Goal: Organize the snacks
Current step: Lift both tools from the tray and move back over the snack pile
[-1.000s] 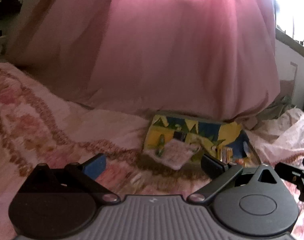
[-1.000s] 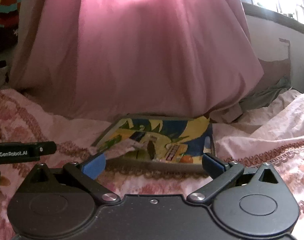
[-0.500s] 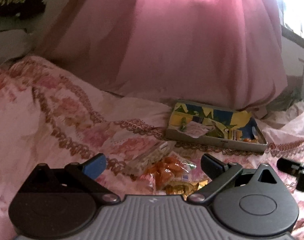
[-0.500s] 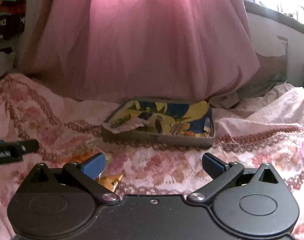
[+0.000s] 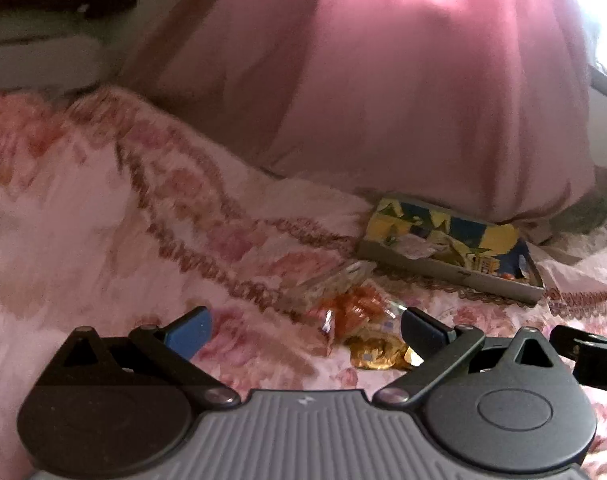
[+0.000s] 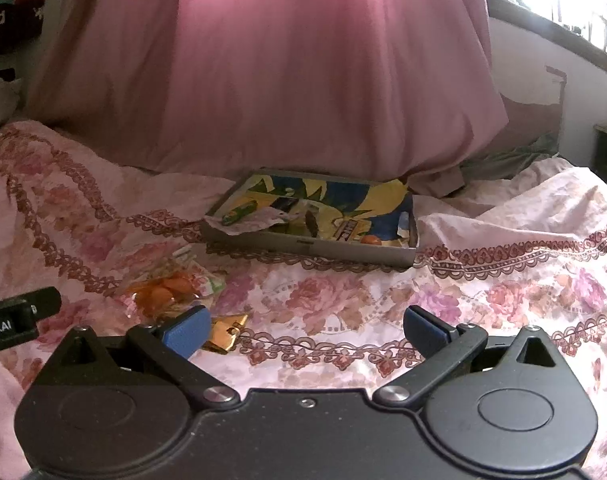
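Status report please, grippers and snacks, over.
Left gripper open, empty. Right gripper open, empty. Snack packets loose on bedspread, short of tray. Nothing blocking.

My left view is smeared, so the snacks [image 5: 355, 316] blur together. My right finger [image 6: 185, 330] hides part of the gold wrapper [image 6: 225, 330].

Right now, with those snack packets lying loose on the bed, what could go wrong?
The orange snack bag and gold wrapper lie bunched together on the soft bedspread, so open jaws might pinch cloth or two packets. The tray already looks cluttered; a crinkled wrapper overhangs its edge and could slide off.
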Demonstrator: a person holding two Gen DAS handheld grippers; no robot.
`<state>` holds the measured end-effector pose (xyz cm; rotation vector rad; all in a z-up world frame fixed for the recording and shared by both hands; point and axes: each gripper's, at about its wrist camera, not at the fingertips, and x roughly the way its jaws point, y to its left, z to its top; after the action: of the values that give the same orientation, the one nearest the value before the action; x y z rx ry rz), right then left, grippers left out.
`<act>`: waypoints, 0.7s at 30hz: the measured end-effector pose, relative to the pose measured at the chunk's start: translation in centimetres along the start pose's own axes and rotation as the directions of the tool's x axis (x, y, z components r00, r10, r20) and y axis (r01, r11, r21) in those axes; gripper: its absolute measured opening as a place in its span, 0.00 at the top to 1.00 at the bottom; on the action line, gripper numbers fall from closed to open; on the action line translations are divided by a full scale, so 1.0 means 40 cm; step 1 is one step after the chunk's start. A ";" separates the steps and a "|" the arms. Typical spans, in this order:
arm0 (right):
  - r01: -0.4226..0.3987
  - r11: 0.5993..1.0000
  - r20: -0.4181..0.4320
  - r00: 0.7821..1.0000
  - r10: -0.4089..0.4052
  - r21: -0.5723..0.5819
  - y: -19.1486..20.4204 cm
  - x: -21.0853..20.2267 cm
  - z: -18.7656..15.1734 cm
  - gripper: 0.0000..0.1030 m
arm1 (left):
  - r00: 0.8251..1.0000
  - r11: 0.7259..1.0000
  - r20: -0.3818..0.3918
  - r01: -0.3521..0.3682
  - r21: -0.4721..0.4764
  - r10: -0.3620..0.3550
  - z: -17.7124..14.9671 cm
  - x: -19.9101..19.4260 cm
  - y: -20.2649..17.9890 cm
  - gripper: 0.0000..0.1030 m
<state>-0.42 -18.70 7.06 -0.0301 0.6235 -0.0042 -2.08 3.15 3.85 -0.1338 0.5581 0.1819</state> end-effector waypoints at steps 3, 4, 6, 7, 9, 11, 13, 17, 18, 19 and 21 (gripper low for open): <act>0.015 1.000 -0.006 1.000 -0.015 -0.024 0.017 -0.011 0.003 0.01 | 1.000 1.000 0.003 0.022 0.012 -0.022 -0.006 -0.014 -0.003 0.00; 0.017 0.999 -0.002 1.000 -0.017 -0.031 0.020 -0.016 0.001 0.01 | 1.000 1.000 0.009 0.014 0.027 -0.014 -0.009 -0.018 -0.010 0.00; 0.030 0.999 0.004 1.000 -0.030 -0.043 0.020 -0.025 -0.004 0.01 | 1.000 0.998 0.016 0.001 0.056 -0.002 -0.012 -0.022 -0.025 0.00; 0.036 0.998 0.006 0.999 -0.036 -0.044 0.019 -0.028 -0.008 0.01 | 1.000 0.998 0.021 -0.006 0.063 0.005 -0.013 -0.024 -0.028 0.00; 0.042 0.998 0.004 0.999 -0.041 -0.038 0.013 -0.029 -0.013 0.01 | 1.000 0.998 0.023 -0.009 0.061 0.007 -0.013 -0.025 -0.028 0.00; 0.042 0.999 0.000 0.999 -0.042 -0.034 0.010 -0.028 -0.017 0.01 | 1.000 0.999 0.021 -0.007 0.052 0.006 -0.014 -0.026 -0.025 0.00; 0.039 0.999 -0.003 0.999 -0.039 -0.034 0.013 -0.026 -0.017 0.01 | 1.000 0.999 0.019 -0.007 0.052 0.006 -0.015 -0.025 -0.023 0.00; 0.031 0.998 -0.006 1.000 -0.031 -0.049 0.025 -0.019 -0.016 0.01 | 1.000 0.999 0.018 -0.009 0.054 0.008 -0.015 -0.025 -0.024 0.00; 0.029 0.998 -0.006 1.000 -0.029 -0.058 0.029 -0.017 -0.018 0.01 | 1.000 0.998 0.018 -0.010 0.054 0.009 -0.015 -0.025 -0.024 0.00; 0.027 0.997 -0.005 1.000 -0.027 -0.067 0.031 -0.014 -0.021 0.01 | 1.000 0.998 0.017 -0.013 0.054 0.012 -0.015 -0.024 -0.024 0.00; 0.029 0.996 -0.006 1.000 -0.030 -0.088 0.032 -0.006 -0.031 0.01 | 1.000 0.998 0.011 -0.025 0.056 0.024 -0.015 -0.018 -0.023 0.00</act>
<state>-1.35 -17.46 6.14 -0.1250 0.6305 -0.0054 -2.82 2.04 3.80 -0.0714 0.5538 0.1902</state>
